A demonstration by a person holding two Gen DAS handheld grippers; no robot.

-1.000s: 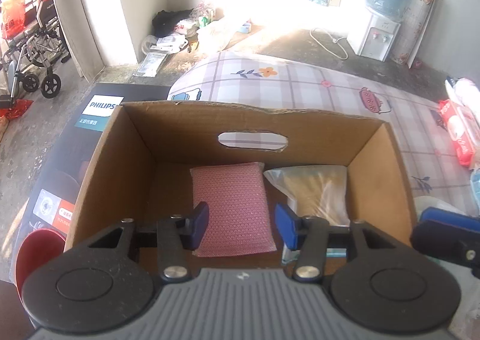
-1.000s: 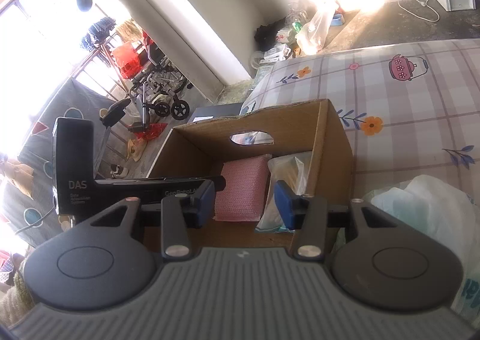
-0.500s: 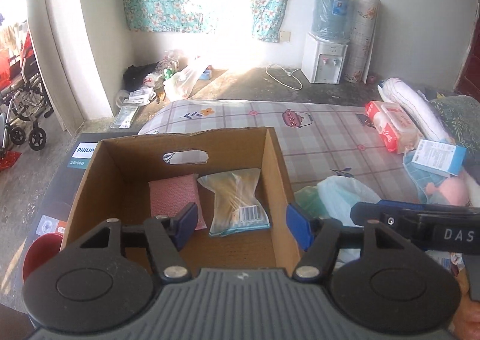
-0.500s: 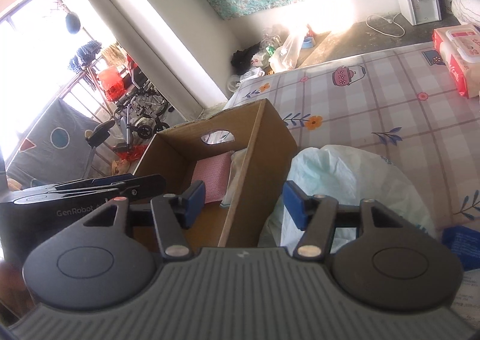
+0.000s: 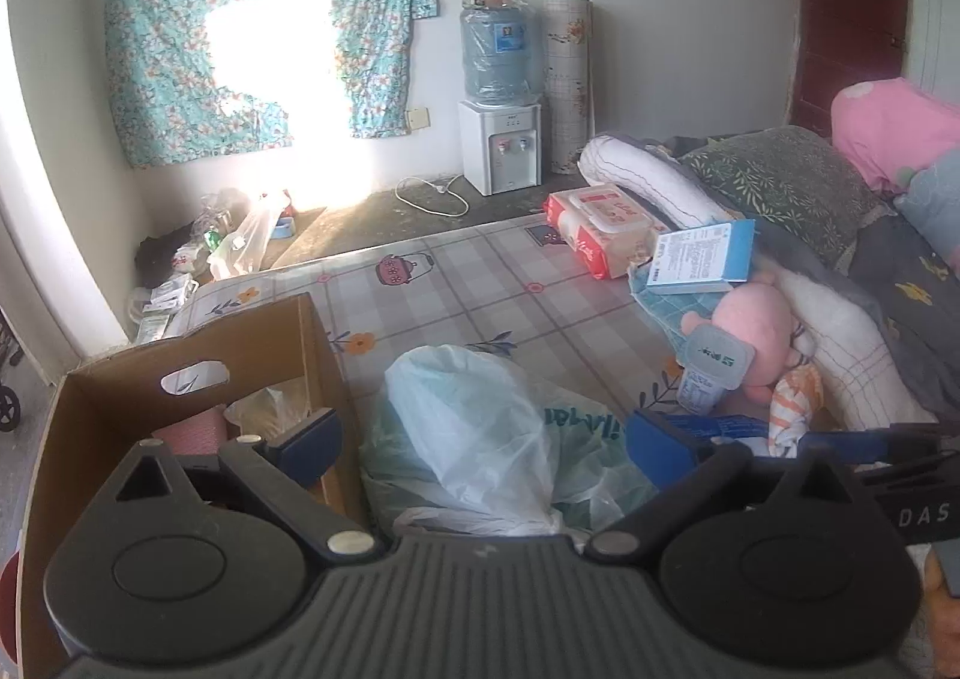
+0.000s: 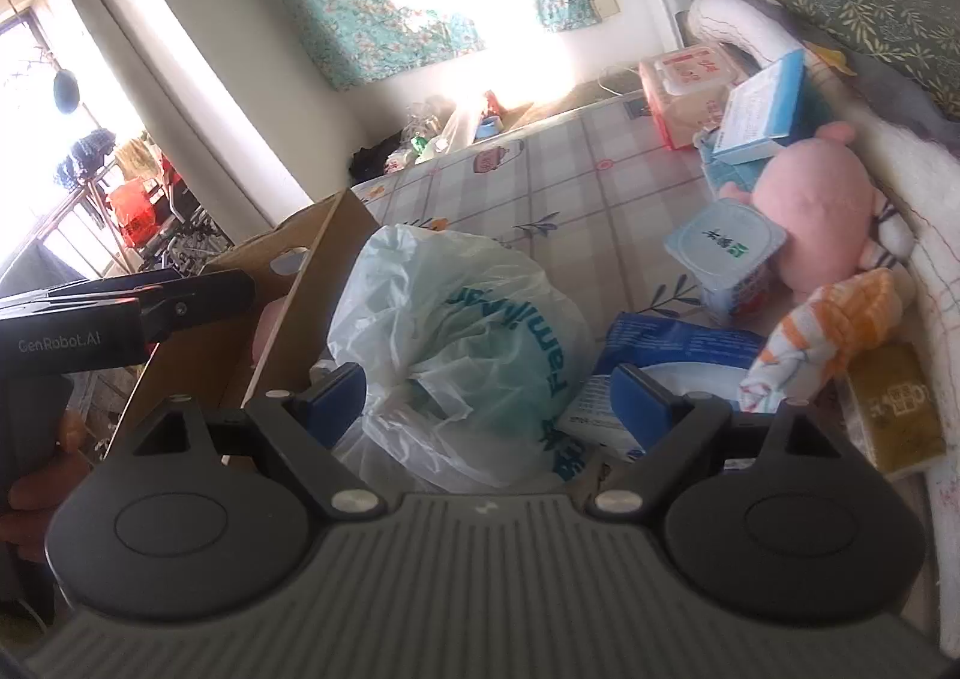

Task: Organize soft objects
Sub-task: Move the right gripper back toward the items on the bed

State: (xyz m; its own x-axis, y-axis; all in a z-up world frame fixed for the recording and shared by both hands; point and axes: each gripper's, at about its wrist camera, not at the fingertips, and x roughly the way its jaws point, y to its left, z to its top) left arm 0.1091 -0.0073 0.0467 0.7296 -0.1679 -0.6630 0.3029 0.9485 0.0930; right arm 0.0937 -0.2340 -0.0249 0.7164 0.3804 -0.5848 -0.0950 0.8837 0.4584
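With a pink sponge (image 5: 191, 432) and packet (image 5: 273, 410) boxed, both hand-held grippers, left (image 5: 480, 442) and right (image 6: 489, 400), are opening empty over the plastic bag (image 5: 474, 427), toys unsorted.

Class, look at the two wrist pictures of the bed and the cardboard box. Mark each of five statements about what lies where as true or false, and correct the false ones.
1. The white plastic bag lies inside the cardboard box. False: it lies on the bed sheet, beside the box.
2. A pink item is inside the box. True.
3. The pink plush toy lies near the yogurt cup. True.
4. The left gripper is clamped on the bag. False: its jaws are opening and nothing is pressed between them.
5. The water dispenser stands on the bed. False: it stands on the floor by the wall.
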